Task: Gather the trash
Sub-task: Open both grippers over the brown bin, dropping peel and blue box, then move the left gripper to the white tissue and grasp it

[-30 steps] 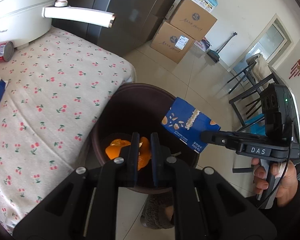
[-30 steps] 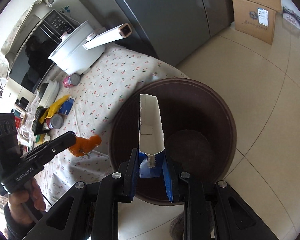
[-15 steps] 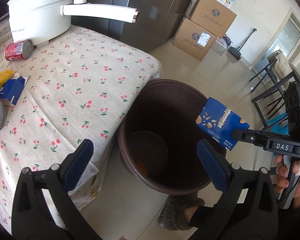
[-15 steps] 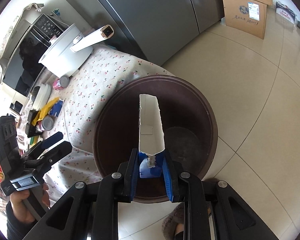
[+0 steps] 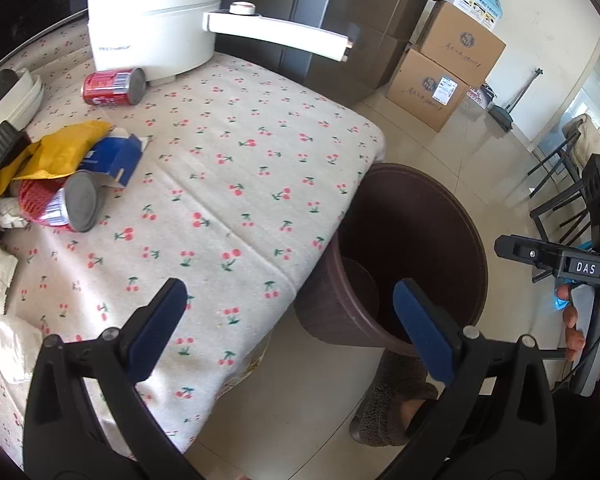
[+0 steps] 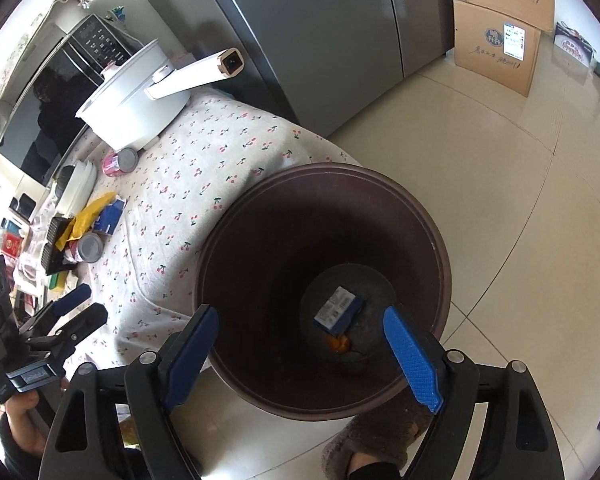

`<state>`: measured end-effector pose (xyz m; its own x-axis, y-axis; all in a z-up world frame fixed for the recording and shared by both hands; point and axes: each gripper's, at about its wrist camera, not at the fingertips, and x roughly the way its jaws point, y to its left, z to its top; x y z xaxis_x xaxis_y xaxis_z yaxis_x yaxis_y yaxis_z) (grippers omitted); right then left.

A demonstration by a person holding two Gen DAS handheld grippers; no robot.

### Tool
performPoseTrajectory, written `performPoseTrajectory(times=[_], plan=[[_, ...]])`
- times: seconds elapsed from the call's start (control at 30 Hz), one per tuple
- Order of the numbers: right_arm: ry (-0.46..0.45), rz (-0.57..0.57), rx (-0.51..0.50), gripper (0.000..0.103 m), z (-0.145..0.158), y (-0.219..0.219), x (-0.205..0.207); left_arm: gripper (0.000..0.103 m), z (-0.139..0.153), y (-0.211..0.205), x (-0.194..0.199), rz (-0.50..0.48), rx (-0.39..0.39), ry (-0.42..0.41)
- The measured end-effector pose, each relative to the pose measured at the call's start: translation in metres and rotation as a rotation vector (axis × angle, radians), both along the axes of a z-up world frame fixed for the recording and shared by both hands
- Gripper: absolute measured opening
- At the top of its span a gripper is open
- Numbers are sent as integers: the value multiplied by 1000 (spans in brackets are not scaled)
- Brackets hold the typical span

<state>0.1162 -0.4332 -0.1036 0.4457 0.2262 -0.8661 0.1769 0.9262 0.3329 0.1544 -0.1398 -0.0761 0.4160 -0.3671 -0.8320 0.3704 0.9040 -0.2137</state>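
Note:
A dark brown trash bin [image 6: 428, 236] stands on the floor by the table corner; it also shows in the left wrist view [image 5: 468, 224]. A blue carton [image 6: 339, 309] and orange peel [image 6: 339, 343] lie at its bottom. My right gripper [image 6: 306, 346] is open and empty above the bin. My left gripper [image 5: 292, 320] is open and empty over the table edge. On the cherry-print tablecloth [image 5: 228, 184] lie a red can [image 5: 114, 87], a tipped can [image 5: 66, 205], a yellow wrapper [image 5: 56, 152], a blue carton [image 5: 114, 160] and crumpled white wrappers [image 5: 12, 344].
A white electric pot [image 5: 156, 24] with a long handle stands at the table's far end. A grey fridge [image 6: 320, 40] is behind it. Cardboard boxes [image 5: 444, 76] sit on the tiled floor. A slippered foot [image 5: 396, 404] is beside the bin. Black chairs [image 5: 556, 184] are at right.
My right gripper opened and the blue carton dropped into the bin. My left gripper, open since dropping the orange peel, swung left toward the table.

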Motion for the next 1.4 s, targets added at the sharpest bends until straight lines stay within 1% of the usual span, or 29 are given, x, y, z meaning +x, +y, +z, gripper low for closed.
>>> performPoseTrajectory(times=[0.17,0.47,0.73,0.93,1.1,1.3,1.4], plan=[[8,23,-24,87,3,21,12,103,7,38,0,54,22,-12],[0,92,-57,87,12,69,30,103,10,108,-1,167,46,0],[-14,171,-73,87,22,122,47,103,7,155,-6,234,68,24],[-27,232,-97,87,26,162,59,103,-2,186,-6,280,81,64],[-30,272,-106,87,27,193,69,102,-13,209,0,306,46,117],[-25,307,-126,87,24,220,77,102,-38,224,14,362,8,195],[-16,313,-132,87,20,228,80,102,-50,225,18,382,12,224]])
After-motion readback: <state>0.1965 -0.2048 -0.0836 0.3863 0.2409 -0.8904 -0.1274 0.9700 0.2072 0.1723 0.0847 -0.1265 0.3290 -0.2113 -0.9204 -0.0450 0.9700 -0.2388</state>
